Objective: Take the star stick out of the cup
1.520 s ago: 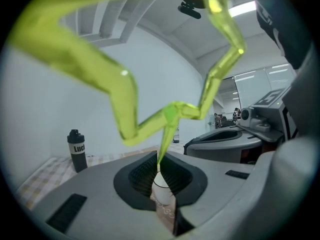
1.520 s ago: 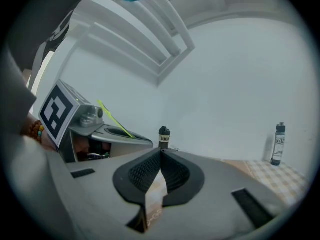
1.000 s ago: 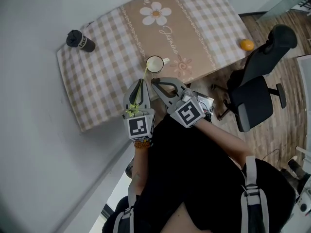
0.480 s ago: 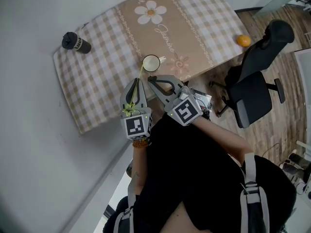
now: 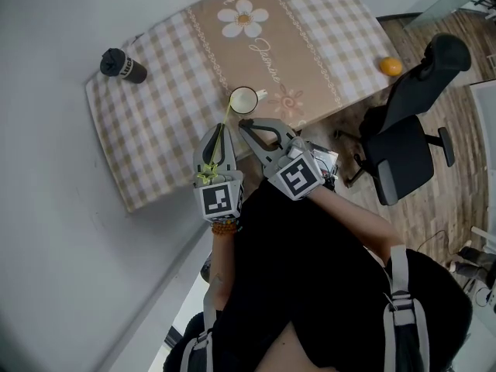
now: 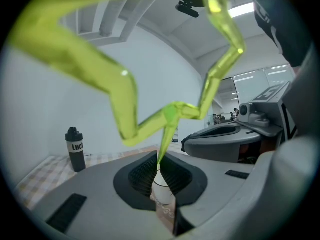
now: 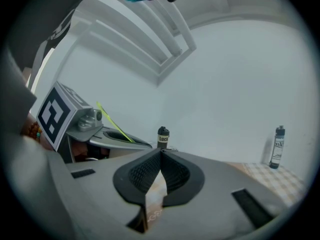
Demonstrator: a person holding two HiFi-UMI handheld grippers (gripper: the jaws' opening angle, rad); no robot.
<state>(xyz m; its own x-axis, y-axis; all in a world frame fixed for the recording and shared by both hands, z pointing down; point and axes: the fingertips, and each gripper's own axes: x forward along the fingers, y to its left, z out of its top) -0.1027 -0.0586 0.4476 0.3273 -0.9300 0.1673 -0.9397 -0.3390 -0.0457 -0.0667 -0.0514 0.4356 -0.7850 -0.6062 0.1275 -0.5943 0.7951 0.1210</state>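
Observation:
A yellow-green star stick (image 5: 218, 146) is pinched in my left gripper (image 5: 220, 132), which is shut on its thin shaft. Its star (image 5: 207, 176) sits back over the gripper body, and the thin end points at the left rim of the white cup (image 5: 244, 100). I cannot tell whether that end is still inside the cup. In the left gripper view the star (image 6: 120, 84) looms close, the shaft runs down between the pads (image 6: 145, 171), and the cup (image 6: 162, 190) shows beyond my left gripper (image 6: 159, 160). My right gripper (image 5: 245, 127) (image 7: 161, 154) is shut and empty, just right of the left one.
The cup stands near the front edge of a checked tablecloth (image 5: 155, 122). A black bottle (image 5: 122, 66) lies at the far left, and an orange (image 5: 391, 67) sits at the right corner. An office chair (image 5: 411, 142) stands right of the table. Another bottle (image 7: 276, 146) stands far right.

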